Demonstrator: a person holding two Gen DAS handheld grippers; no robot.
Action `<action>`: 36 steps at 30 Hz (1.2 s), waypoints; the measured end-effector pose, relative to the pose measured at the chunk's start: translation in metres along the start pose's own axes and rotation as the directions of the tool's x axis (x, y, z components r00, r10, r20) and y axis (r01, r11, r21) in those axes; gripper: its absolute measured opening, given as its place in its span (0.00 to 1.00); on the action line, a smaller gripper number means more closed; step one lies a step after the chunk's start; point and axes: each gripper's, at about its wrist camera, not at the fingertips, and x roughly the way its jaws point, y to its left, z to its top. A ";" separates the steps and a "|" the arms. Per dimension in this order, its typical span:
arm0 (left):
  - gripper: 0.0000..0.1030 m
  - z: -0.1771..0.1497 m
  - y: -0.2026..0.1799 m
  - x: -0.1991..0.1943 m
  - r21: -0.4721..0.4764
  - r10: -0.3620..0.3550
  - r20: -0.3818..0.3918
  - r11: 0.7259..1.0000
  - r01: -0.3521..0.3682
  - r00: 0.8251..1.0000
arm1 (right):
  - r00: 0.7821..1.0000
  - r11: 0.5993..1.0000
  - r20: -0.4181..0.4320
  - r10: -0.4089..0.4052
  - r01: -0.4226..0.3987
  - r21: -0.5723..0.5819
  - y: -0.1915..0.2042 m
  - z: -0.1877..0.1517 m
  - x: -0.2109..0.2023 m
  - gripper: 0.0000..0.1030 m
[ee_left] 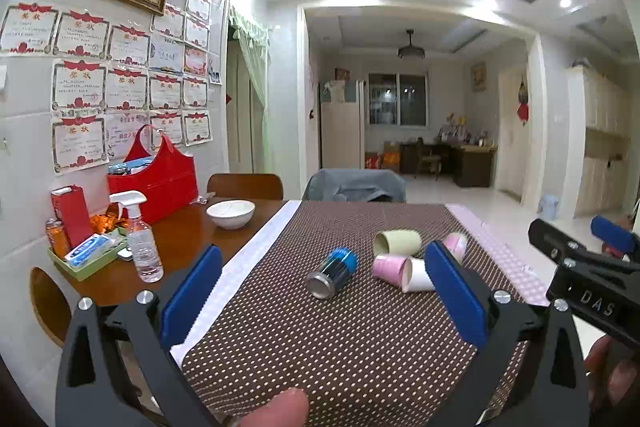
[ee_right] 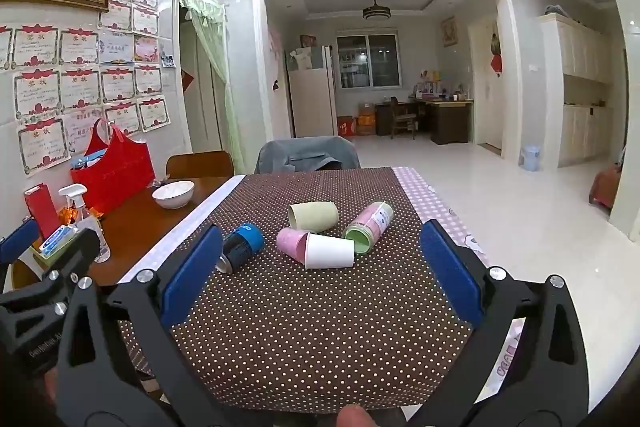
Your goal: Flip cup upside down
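Note:
Several cups lie on their sides on the brown dotted cloth: a pale green cup, a pink cup with a white cup at its mouth, and a pink-and-green cup. A blue can lies to their left. My left gripper is open and empty, short of the cups. My right gripper is open and empty, also short of them; it also shows at the right edge of the left wrist view.
A white bowl, a spray bottle, a red bag and a green tray of small items stand on the wooden table at the left. Chairs stand at the far edge. Open floor lies to the right.

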 end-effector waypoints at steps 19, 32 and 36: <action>0.96 0.003 0.003 0.000 -0.013 0.012 -0.018 1.000 -0.012 1.000 | 1.000 1.000 0.013 0.012 -0.012 -0.017 0.008 0.003 0.003 0.94; 0.96 0.008 0.003 0.006 0.004 0.024 -0.021 1.000 -0.024 0.999 | 1.000 0.999 0.017 0.017 -0.016 -0.028 0.013 0.006 0.012 0.94; 0.96 0.008 0.001 0.010 0.014 0.021 -0.026 1.000 -0.021 0.999 | 1.000 0.999 0.019 0.016 -0.015 -0.029 0.013 0.007 0.013 0.94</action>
